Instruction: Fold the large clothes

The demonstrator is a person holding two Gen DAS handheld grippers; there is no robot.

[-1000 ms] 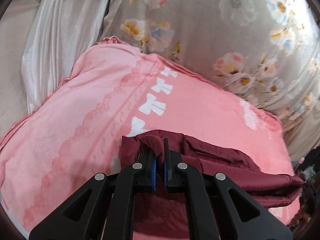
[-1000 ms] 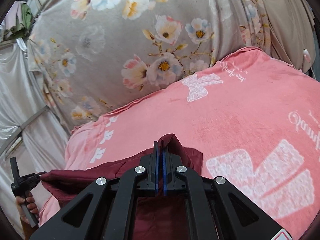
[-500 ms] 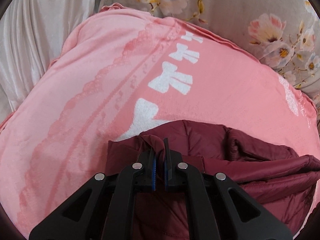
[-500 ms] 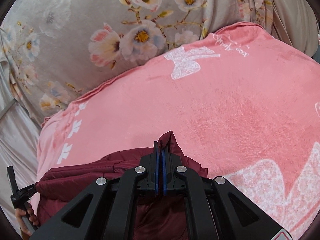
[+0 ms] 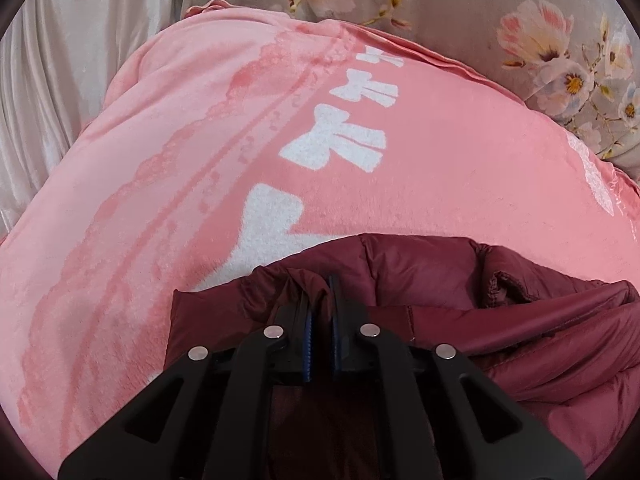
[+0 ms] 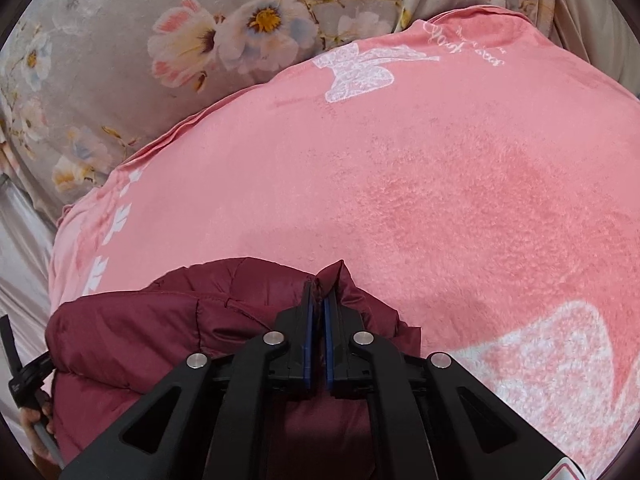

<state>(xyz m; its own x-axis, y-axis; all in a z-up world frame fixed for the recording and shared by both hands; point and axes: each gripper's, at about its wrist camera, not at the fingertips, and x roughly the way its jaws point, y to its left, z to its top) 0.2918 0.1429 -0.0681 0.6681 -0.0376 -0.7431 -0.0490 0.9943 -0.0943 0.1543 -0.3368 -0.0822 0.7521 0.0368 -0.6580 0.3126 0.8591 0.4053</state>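
Pink fleece blanket (image 5: 440, 168) spreads widest, floral bedding (image 6: 120, 40) behind. On it lies the maroon puffer jacket (image 5: 420, 276). Left gripper (image 5: 320, 300) and right gripper (image 6: 320, 300) fingers each pinch its edge, just loosening.

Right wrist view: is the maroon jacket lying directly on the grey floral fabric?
No, the maroon jacket rests on the pink blanket, and the grey floral fabric lies beyond the blanket's far edge.
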